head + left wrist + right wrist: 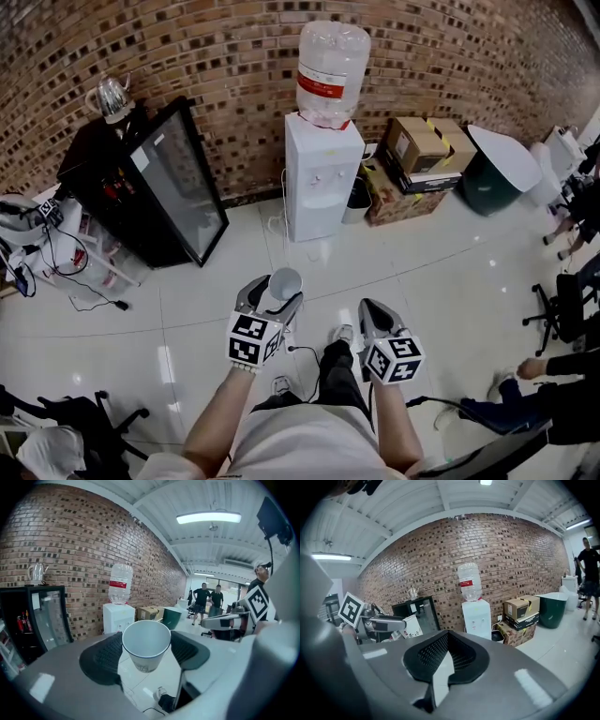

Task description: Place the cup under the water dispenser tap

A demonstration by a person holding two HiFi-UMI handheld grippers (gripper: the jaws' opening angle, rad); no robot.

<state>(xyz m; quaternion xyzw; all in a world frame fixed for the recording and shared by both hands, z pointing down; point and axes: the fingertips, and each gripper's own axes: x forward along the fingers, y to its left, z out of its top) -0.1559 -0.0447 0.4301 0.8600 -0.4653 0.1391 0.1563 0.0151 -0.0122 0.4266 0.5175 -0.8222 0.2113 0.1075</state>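
Note:
A white paper cup (285, 280) (146, 639) stands upright between the jaws of my left gripper (277, 292) (146, 652), which is shut on it just below the rim. The white water dispenser (322, 178) (117, 618) (477, 616), with a clear bottle (332, 71) on top, stands against the brick wall ahead, still well away across the floor. My right gripper (372, 316) (447, 633) is beside the left one at the same height. Its jaw tips meet and nothing is between them.
A black glass-door fridge (174, 184) with a kettle (112, 95) on top stands left of the dispenser. Cardboard boxes (421, 156) and a green bin (496, 174) stand to its right. Cables (89, 298) lie at the left, office chairs (561, 309) at the right. People (209, 600) stand far off.

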